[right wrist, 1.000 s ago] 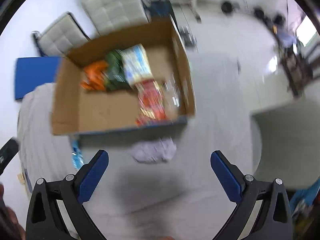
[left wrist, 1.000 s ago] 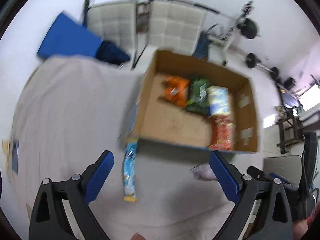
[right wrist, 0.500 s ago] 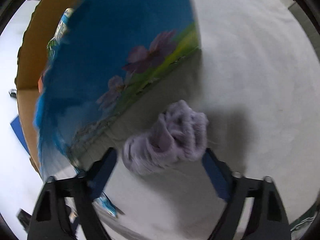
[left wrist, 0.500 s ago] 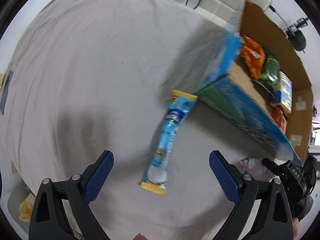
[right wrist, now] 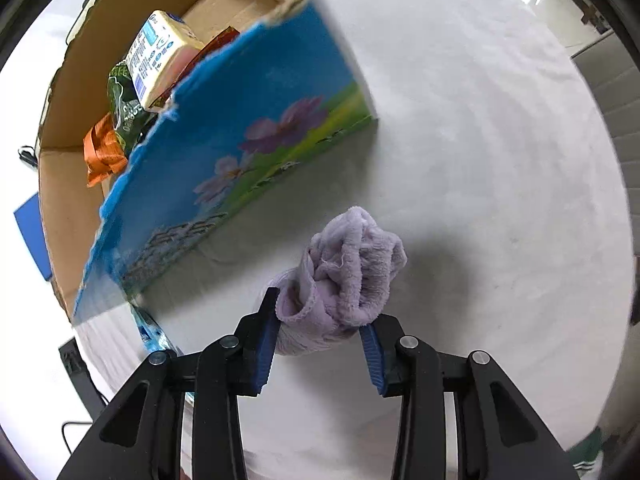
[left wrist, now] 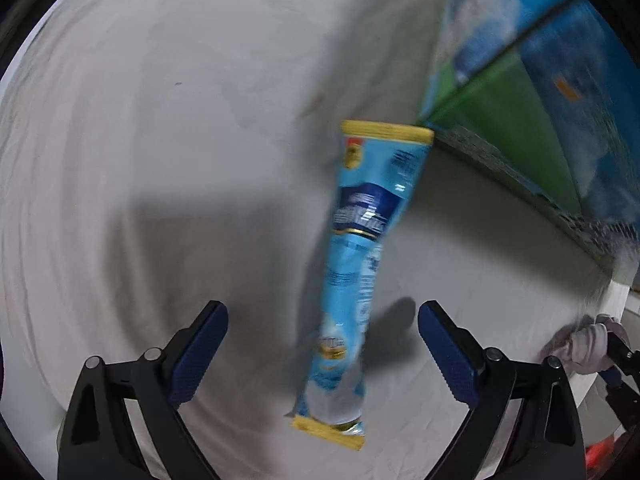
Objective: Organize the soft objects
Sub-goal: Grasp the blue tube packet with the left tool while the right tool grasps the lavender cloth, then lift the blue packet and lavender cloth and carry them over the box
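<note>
**A:** Quick check: half a second back your right gripper [right wrist: 320, 344] had its pads spread either side of the crumpled lilac terry cloth [right wrist: 348, 276]. Now they've pinched in on its near end, so you're holding it. Whether it's off the surface yet, can't tell.

**B:** And my left?

**A:** Your left gripper [left wrist: 320, 352] has dropped in closer. Jaws wide apart, nothing in them, straddling the near end of the long light-blue snack packet with yellow ends [left wrist: 360, 272]. It lies flat, far end touching the corner of the blue-and-green printed cardboard box [left wrist: 520, 128].

**B:** So both are lined up?

**A:** I'd say so. Cloth looks secured, packet's next to pinch, then both probably go into the box [right wrist: 240, 152]. It sits left and far of the cloth, with a yellow pack [right wrist: 160, 56], dark green bag [right wrist: 124, 108] and orange bag [right wrist: 102, 152] inside.

**B:** Surface?

**A:** Pale grey wrinkled sheet [left wrist: 140, 160]; it may bunch under the pads. White floor beyond it, far right.
</note>
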A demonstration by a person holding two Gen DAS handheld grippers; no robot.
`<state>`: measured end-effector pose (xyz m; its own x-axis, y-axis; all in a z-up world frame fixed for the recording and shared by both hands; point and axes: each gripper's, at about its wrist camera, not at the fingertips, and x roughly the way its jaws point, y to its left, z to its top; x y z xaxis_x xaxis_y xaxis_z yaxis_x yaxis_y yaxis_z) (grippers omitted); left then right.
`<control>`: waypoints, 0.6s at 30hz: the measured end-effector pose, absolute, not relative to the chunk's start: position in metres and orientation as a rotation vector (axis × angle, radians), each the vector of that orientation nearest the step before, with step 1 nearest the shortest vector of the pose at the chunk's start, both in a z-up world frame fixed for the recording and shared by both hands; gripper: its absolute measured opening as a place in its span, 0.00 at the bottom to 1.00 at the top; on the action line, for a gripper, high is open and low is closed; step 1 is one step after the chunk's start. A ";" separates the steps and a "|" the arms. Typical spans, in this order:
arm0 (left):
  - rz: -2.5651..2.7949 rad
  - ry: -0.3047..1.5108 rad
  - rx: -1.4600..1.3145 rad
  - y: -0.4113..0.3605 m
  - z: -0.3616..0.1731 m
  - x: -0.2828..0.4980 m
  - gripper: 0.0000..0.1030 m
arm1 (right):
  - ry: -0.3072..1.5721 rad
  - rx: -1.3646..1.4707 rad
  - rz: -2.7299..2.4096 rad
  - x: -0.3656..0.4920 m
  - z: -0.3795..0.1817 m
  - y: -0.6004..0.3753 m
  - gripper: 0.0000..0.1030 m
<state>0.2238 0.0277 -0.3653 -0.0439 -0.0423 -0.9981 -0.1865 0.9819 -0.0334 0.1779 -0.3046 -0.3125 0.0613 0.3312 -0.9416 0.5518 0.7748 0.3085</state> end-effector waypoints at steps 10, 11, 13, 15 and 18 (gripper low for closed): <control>0.023 1.588 -0.097 -0.009 -0.355 0.197 0.21 | 1.779 0.265 -0.023 0.173 -0.309 -0.265 0.39; 0.012 1.595 -0.123 -0.010 -0.355 0.192 0.21 | 1.794 0.238 -0.016 0.176 -0.315 -0.259 0.39; 0.000 1.606 -0.176 -0.009 -0.354 0.178 0.19 | 1.804 0.196 -0.021 0.183 -0.326 -0.242 0.39; -0.012 1.619 -0.211 -0.008 -0.354 0.164 0.19 | 1.799 0.149 -0.038 0.185 -0.333 -0.232 0.44; -0.020 1.627 -0.233 -0.006 -0.355 0.145 0.18 | 1.771 0.163 -0.057 0.188 -0.333 -0.228 0.49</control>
<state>0.1446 -0.0055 -0.3554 -0.0510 -0.1625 -0.9854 -0.1386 0.9783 -0.1541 0.1879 -0.2278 -0.3330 -0.1971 0.0782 -0.9773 0.1413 0.9887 0.0507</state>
